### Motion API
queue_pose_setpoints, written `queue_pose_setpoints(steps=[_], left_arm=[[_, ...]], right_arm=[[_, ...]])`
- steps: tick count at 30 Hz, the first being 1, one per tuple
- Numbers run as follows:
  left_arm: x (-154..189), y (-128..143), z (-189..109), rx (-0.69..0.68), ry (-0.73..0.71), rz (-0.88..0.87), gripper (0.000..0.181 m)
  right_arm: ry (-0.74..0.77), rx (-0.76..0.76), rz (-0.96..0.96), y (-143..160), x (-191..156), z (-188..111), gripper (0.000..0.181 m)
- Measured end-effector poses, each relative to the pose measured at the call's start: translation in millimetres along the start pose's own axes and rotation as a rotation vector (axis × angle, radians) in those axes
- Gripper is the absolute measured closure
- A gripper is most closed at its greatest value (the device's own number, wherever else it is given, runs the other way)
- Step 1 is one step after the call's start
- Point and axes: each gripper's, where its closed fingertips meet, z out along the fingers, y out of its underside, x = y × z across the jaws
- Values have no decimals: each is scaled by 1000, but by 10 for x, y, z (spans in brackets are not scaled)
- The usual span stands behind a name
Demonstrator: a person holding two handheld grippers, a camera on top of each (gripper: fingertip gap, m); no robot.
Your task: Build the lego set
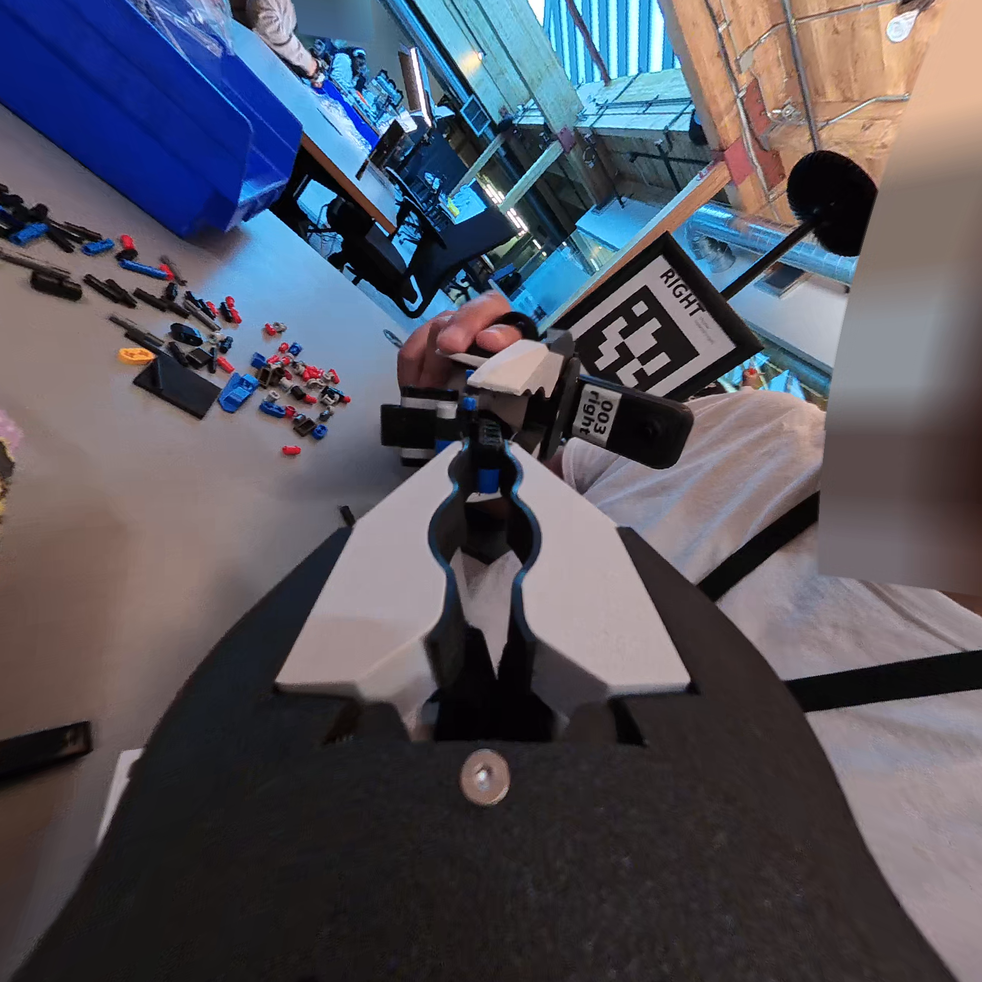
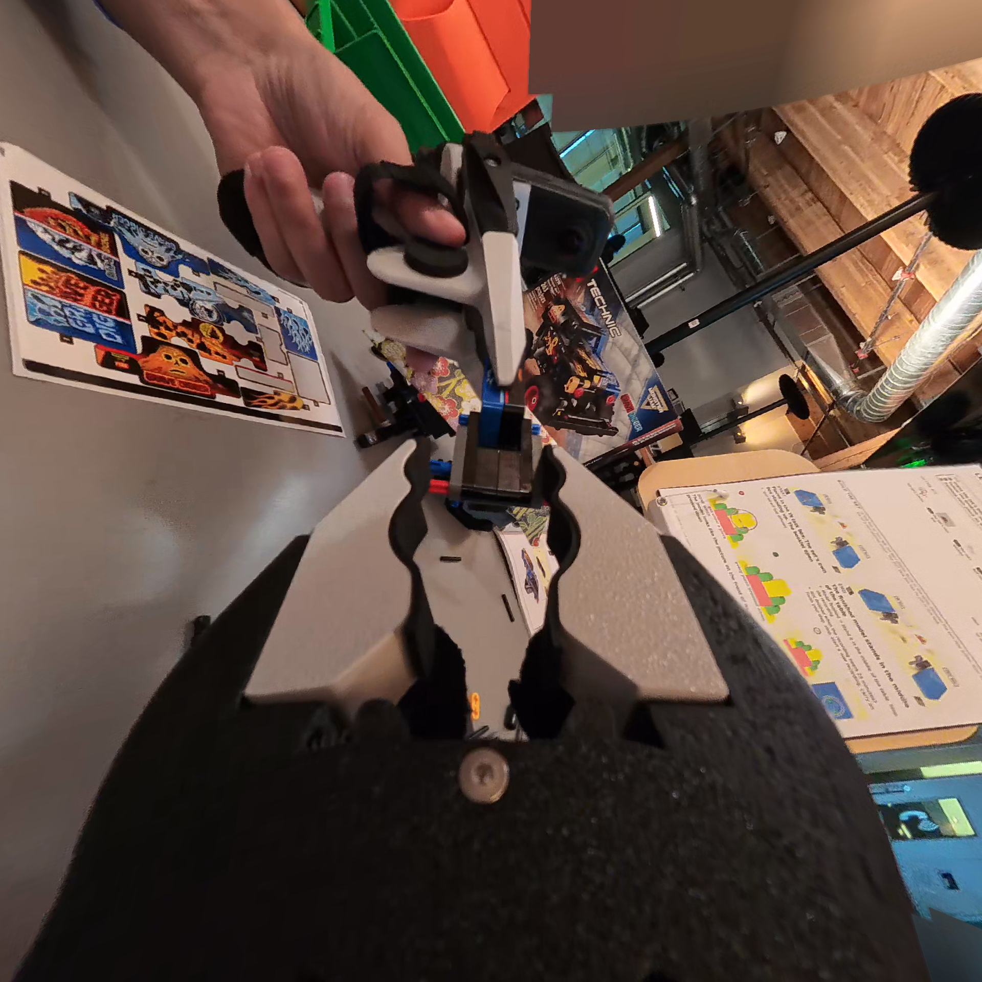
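Fingers of the left gripper [image 1: 481, 473] are closed on the small black-and-blue lego assembly [image 1: 486, 451]; the right gripper [image 2: 481, 467], at 12 o'clock, is clamped around its dark blocky end [image 2: 497, 467], so it is held between both, above the table. It is judged light, stiff, yet apt to pop apart; firm beams should be gripped, not pins. Loose pieces [image 1: 287, 372] lie at 10 o'clock on the grey table [image 1: 159, 505]; a sticker sheet [image 2: 159, 297] and the set's box [image 2: 590, 361] are seen farther off.
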Motion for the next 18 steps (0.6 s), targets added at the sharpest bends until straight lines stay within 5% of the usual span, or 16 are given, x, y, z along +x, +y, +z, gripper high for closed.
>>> queue_pose_setpoints(steps=[8, 10, 15, 18], left_arm=[[-233, 54, -33, -137, -199, 274, 176], [-278, 72, -44, -184, -260, 409, 176], [-306, 192, -1, -237, -338, 731, 176], [-294, 275, 6, -233, -351, 835, 176]], right_arm=[[-128, 38, 383, -55, 42, -124, 134], [-162, 39, 532, 12, 122, -210, 145], [-447, -171, 873, 476, -223, -449, 148], [-479, -104, 1033, 345, -261, -511, 150]])
